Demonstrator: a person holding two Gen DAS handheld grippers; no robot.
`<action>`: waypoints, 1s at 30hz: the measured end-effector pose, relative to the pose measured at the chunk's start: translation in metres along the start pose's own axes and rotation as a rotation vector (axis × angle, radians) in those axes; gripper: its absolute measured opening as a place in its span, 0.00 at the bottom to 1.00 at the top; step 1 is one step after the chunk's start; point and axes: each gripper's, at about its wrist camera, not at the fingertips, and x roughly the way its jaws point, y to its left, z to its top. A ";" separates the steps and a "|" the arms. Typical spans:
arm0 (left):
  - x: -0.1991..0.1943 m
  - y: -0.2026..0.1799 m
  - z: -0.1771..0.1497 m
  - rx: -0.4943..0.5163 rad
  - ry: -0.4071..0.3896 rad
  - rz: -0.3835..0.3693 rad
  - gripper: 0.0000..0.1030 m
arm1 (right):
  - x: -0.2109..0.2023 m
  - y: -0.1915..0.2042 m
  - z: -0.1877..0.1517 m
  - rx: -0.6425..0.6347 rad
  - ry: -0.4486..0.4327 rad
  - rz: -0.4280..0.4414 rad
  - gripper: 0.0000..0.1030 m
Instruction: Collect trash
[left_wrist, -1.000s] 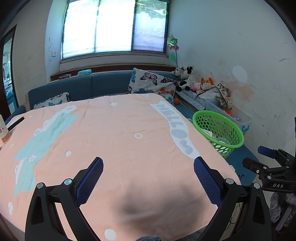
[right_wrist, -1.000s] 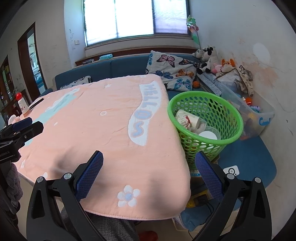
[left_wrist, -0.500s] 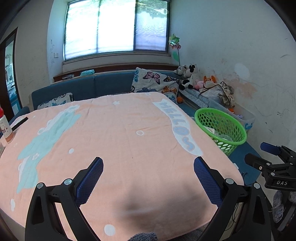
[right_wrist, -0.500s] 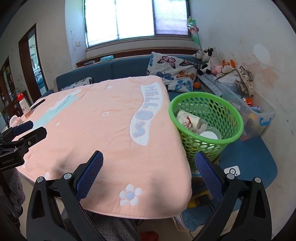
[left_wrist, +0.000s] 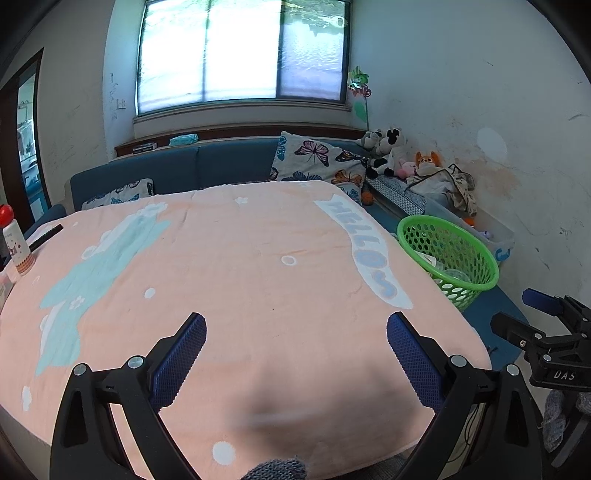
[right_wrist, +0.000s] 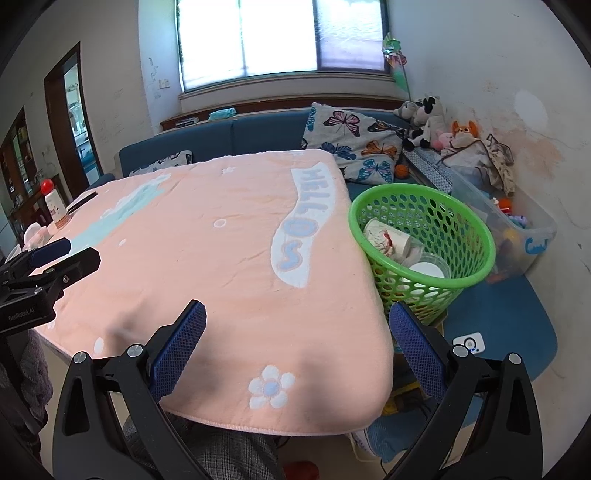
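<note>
Left wrist view: left claw (left_wrist: 295, 350) spread wide over the near edge of the worktop (left_wrist: 240, 258), nothing between its 2 blue pads.
Right wrist view: right claw (right_wrist: 297, 347) also wide and empty, hanging over the near right corner of the worktop (right_wrist: 207, 251).
Cover: a peach blanket (right_wrist: 221, 266) with a pale blue patch, white dots, a flower and the word "HELLO" hides the whole worktop surface; its legs are out of sight.
Basket: a green basket (right_wrist: 476, 240) stands just beside the worktop's right edge, lower than the surface; in the left wrist view the basket (left_wrist: 480, 254) is partly cut off by the blanket's edge.
Trash: a paper cup (right_wrist: 386, 238) lies tilted inside the basket, next to a clear cup with a white lid (right_wrist: 428, 267); what lies under them is hard to make out.
Far left edge: a white bottle with a red cap (left_wrist: 16, 240) stands on the worktop corner; a dark flat thing beside it is too small to tell.
Behind: a blue sofa (left_wrist: 177, 166) with a butterfly pillow (left_wrist: 317, 162), soft toys (right_wrist: 428, 118) partly piled on each other.
Other claw: each view catches the other claw only at the frame edge, cut off.
Person: only grey checked cloth (right_wrist: 229, 458) shows under the worktop's near edge.
</note>
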 end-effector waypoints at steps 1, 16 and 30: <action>0.000 0.000 0.000 0.000 0.000 0.001 0.92 | 0.000 0.000 0.000 0.001 0.000 0.002 0.96; 0.000 0.002 -0.001 -0.003 0.000 0.004 0.92 | 0.002 0.001 -0.002 0.005 0.005 0.010 0.96; -0.001 0.004 -0.003 -0.004 0.002 0.002 0.92 | 0.003 0.000 -0.002 0.003 0.005 0.014 0.96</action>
